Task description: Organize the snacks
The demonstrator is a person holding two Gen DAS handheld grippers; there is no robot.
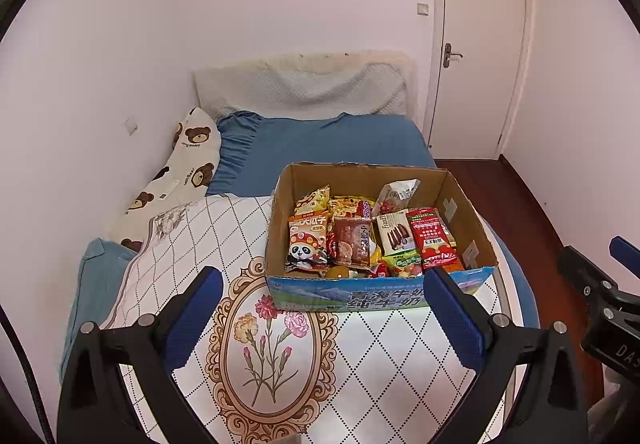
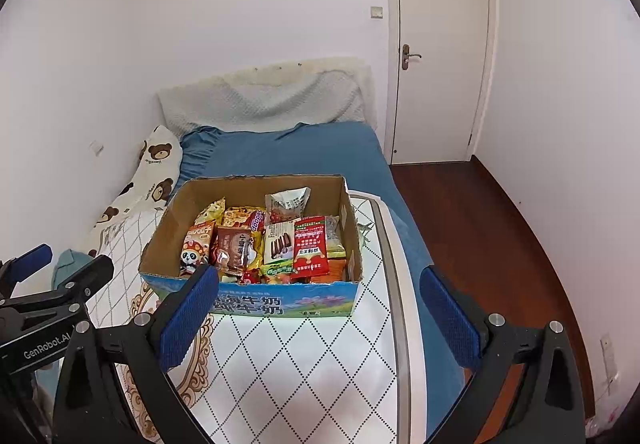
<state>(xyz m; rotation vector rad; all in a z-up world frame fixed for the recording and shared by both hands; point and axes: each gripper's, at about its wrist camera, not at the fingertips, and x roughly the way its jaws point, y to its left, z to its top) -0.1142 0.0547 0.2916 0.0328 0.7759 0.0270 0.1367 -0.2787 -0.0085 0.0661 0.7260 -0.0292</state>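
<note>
A cardboard box (image 1: 460, 200) with a blue printed front sits on a white patterned table (image 1: 360, 364) and holds several snack packets, among them a panda-print bag (image 1: 306, 244), a brown cookie pack (image 1: 352, 242) and a red packet (image 1: 430, 236). The box also shows in the right wrist view (image 2: 168, 220). My left gripper (image 1: 322, 284) is open and empty, just short of the box's front. My right gripper (image 2: 320, 284) is open and empty, in front of the box's right half. The right gripper's side shows at the left wrist view's right edge (image 1: 600, 292).
A bed with a blue sheet (image 1: 332, 140) lies behind the table, with a bear-print pillow (image 1: 188, 164) at its left. A white door (image 1: 476, 44) is at the back right. Dark wood floor (image 2: 480, 224) runs along the right of the table.
</note>
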